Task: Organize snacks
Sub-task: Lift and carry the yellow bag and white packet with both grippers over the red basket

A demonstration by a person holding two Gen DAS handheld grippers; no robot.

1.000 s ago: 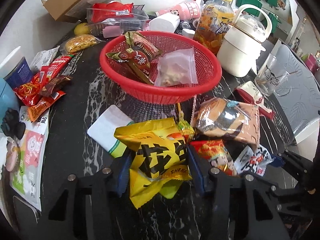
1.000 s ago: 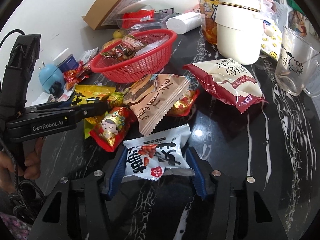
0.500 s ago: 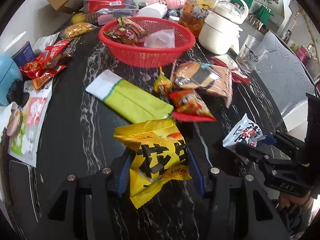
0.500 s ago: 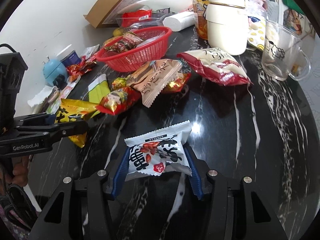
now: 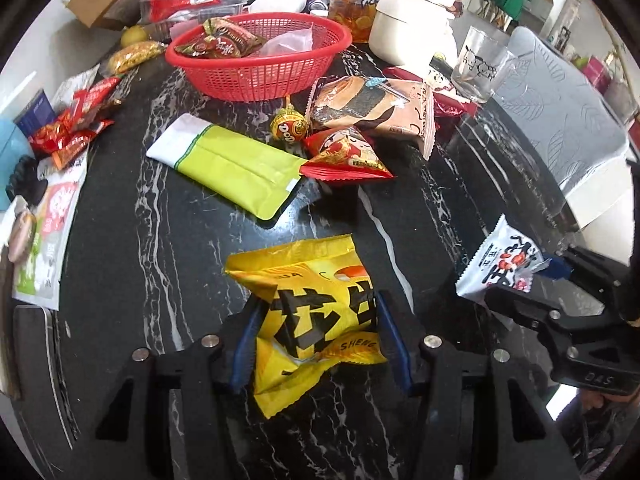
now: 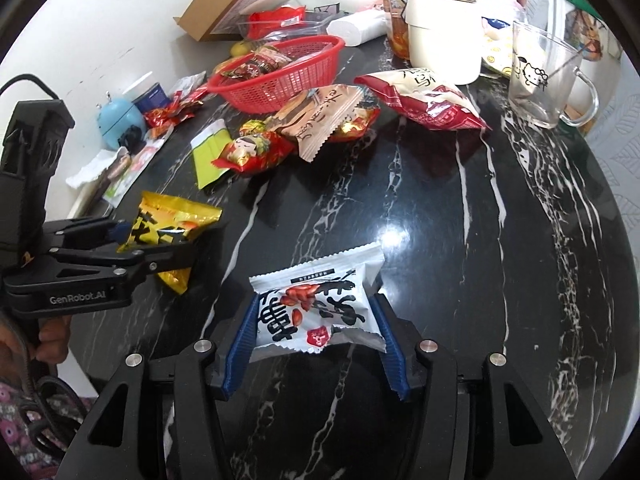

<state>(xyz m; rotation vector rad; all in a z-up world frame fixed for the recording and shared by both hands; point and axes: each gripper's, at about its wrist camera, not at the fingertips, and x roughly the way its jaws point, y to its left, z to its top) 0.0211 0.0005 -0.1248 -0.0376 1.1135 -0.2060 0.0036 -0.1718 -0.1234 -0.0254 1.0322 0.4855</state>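
Two grippers (jaws opening) hold two packets (image 5: pixel 316 312) (image 6: pixel 316 308).

Both grippers are black with silver screws and blue ribbed pads (image 6: pixel 242 334); the left gripper (image 6: pixel 160 240) is stamped "GenRobot.AI".

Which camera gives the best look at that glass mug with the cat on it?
The right wrist view: the glass mug shows whole, handle and cat print clear. In the left wrist view the same mug sits farther off, smaller, its handle not visible.
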